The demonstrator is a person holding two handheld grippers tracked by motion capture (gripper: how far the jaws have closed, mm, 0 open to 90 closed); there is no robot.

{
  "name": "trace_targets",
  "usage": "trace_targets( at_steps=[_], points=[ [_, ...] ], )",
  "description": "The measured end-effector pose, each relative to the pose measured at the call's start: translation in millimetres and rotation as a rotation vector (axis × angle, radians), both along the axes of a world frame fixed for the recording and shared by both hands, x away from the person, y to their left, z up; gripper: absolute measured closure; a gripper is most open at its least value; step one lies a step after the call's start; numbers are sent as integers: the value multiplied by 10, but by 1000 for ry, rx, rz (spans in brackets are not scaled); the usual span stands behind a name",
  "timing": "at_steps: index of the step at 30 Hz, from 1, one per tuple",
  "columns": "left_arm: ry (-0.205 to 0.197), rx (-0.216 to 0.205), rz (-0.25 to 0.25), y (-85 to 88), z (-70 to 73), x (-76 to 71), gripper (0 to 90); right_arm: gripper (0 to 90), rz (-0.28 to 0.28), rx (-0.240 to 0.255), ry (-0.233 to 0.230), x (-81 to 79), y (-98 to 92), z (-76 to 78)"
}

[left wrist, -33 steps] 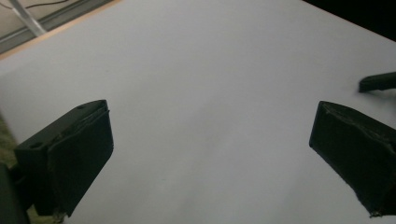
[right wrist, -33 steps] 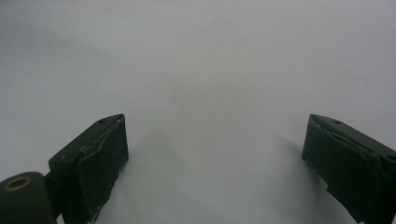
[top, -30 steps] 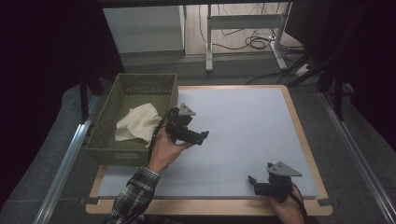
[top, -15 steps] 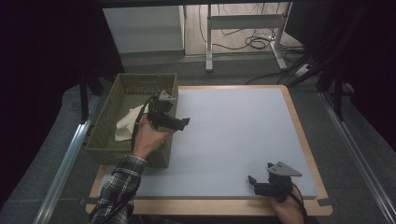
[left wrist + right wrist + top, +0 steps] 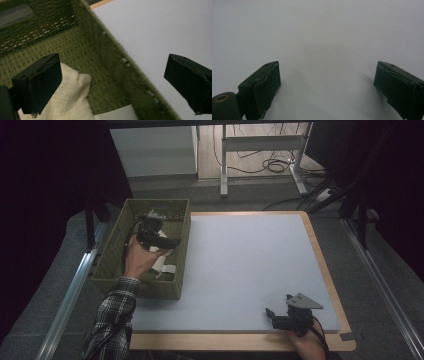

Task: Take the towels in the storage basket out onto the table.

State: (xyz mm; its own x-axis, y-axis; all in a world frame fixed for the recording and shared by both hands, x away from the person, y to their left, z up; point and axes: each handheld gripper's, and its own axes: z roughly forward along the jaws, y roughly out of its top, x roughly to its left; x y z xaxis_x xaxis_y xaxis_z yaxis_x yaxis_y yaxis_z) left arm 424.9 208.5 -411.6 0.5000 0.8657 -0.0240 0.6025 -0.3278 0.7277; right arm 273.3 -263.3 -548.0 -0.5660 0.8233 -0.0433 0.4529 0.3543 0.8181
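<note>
- Left tongs (image 5: 167, 241): held over the green basket (image 5: 181, 227), which sits at about 9 o'clock on the surface (image 5: 250, 265). The tips point toward 3 o'clock, at the basket's right wall.
- Left arm: the plaid sleeve (image 5: 112, 317) comes in from 7 o'clock. The forearm runs up toward 12, and the left hand (image 5: 137, 260) is wrapped round the tongs' body from below.
- Left tongs, state: released, jaws wide apart. In the left gripper view one jaw hangs over the cloth (image 5: 72, 100) and the other over the blue mat (image 5: 160, 27), with the basket wall (image 5: 117, 62) running between them. Nothing is gripped.
- Cloth (image 5: 162, 265): cream, crumpled, lying on the basket floor in the near half, just under and beside the left hand. A flat white corner (image 5: 117, 115) lies next to it; I cannot tell whether it is part of the cloth.
- Basket: woven, rectangular, long side running from 6 to 12 o'clock. Its right wall overlaps the mat's left edge.
- Right tongs (image 5: 270, 312): low at about 5 o'clock on the surface, close to the near wooden edge (image 5: 225, 340). The tips point toward 9 o'clock and the grey plate (image 5: 305, 301) is on top.
- Right hand (image 5: 307, 342): mostly cut off by the bottom of the high view. The wrist comes in from 6 o'clock with the cable trailing beside it.
- Right tongs, state: released, jaws spread wide over bare mat (image 5: 319, 37) in the right gripper view, with nothing between them.
- The two tongs are well apart, on opposite sides of the mat.
</note>
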Motion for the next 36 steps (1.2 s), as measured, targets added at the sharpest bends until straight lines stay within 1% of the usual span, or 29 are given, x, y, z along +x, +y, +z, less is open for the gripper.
trace_targets(
  at_steps=[4, 9, 10, 15, 18, 22, 26, 28, 29, 30, 31, 32, 35, 36],
  points=[
    [20, 12, 17, 137, -69, 62, 38, 71, 0, 0, 0, 0, 0, 0],
    [69, 28, 36, 271, -181, 165, 53, 71, 1, 0, 0, 0, -1, 0],
    [76, 34, 41, 290, -205, 184, 56, 71, 1, 0, 0, 1, -1, 0],
    [134, 54, 60, 361, -334, 276, 61, 71, 1, 0, 0, 1, -1, 0],
    [175, 82, 68, 391, -414, 333, 64, 71, 2, 0, 0, 1, -1, 0],
    [272, 120, 89, 438, -545, 433, 67, 71, 2, 0, 0, 1, -1, 0],
    [345, 169, 119, 467, -660, 515, 67, 71, 2, 0, 0, 1, -2, 0],
    [375, 176, 144, 492, -712, 559, 68, 71, 3, 0, 0, 1, -2, 0],
    [375, 176, 144, 492, -712, 559, 69, 71, 3, 0, 0, 1, -2, 0],
    [383, 178, 153, 499, -729, 573, 69, 71, 3, 0, 0, 1, -3, 0],
    [411, 204, 161, 509, -770, 611, 71, 71, 3, 0, 0, 1, -3, 0],
    [422, 222, 166, 509, -783, 629, 72, 71, 3, 0, 0, 1, -3, 0],
    [452, 241, 182, 517, -823, 676, 94, 71, 3, 0, 0, 1, -4, 0],
    [452, 241, 182, 517, -823, 676, 110, 71, 3, 0, 0, 1, -4, 0]
  ],
)
